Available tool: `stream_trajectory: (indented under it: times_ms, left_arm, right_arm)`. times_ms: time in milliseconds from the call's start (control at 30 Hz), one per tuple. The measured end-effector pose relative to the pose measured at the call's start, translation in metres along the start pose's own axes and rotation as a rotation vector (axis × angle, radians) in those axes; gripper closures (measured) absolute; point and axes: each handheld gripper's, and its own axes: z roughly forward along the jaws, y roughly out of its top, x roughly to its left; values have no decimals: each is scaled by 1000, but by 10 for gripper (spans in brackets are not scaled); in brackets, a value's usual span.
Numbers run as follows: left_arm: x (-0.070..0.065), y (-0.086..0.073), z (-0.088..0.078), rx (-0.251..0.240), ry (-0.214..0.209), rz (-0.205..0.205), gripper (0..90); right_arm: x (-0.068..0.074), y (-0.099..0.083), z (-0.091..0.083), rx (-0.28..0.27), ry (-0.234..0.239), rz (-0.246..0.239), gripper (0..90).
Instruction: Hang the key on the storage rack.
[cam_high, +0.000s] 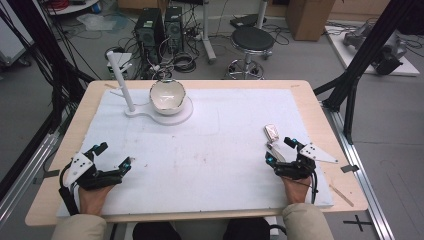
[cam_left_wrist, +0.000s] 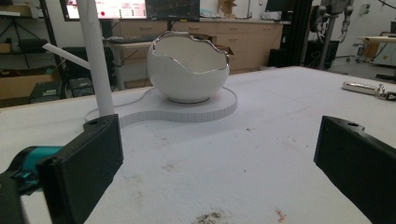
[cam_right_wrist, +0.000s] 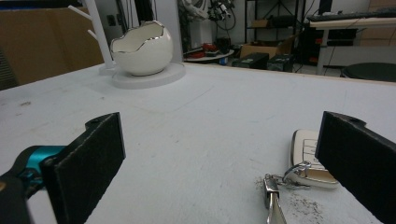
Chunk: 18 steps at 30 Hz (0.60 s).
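Both tools wide open, holding nothing: right tool (cam_high: 283, 151) around the key fob (cam_right_wrist: 308, 156), left tool (cam_high: 114, 154) on bare bench (cam_high: 210, 150).

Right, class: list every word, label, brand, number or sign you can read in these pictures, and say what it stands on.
None can be read.
Key fob: button marks, too blurred to read.
Monitors behind the table: coloured bars and lines, too small to read.
Floor beside the table: a black cross mark, not a letter.
Egg-shaped bowl: no lettering.
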Motion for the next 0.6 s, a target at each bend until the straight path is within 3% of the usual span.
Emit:
stream_trajectory:
  times_ms: [433,600]
  left_arm:
    - [0,0,0,5,3,2,17]
    - [0,1,1,15,5,4,17]
  right_arm:
    - [0,0,0,-7,-6,-10,6]
    - [-1,0,0,-14,-14,16,6]
